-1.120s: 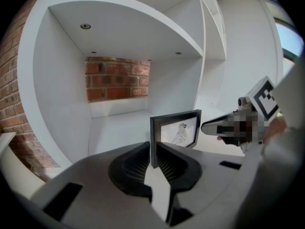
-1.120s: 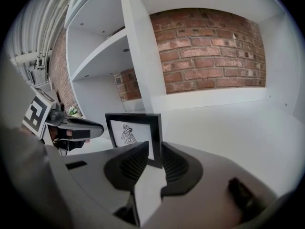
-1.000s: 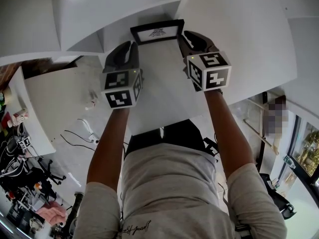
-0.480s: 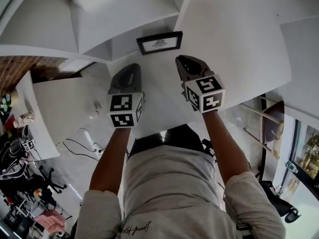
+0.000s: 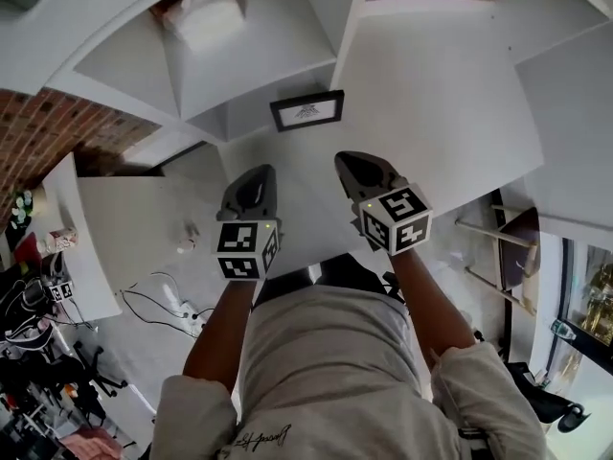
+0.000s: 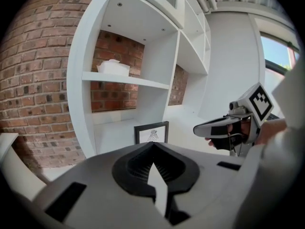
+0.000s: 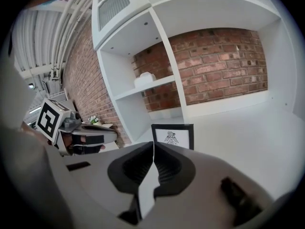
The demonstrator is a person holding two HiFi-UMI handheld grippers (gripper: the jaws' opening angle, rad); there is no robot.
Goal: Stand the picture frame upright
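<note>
Head view: black-rimmed rectangular picture frame (image 5: pixel 306 110) upright on white shelf surface (image 5: pixel 441 94); your left gripper (image 5: pixel 257 174) and right gripper (image 5: pixel 352 161), jaws pressed together on nothing, hang near it; standing step likely done, so keep clear.

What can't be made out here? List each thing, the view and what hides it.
Picture frame bottom edge and stand: hidden behind the left tongs in the left gripper view and the right tongs in the right gripper view.
Drawing in the frame: too small to identify in every view.
White box contents: its own walls hide them in both gripper views.
</note>
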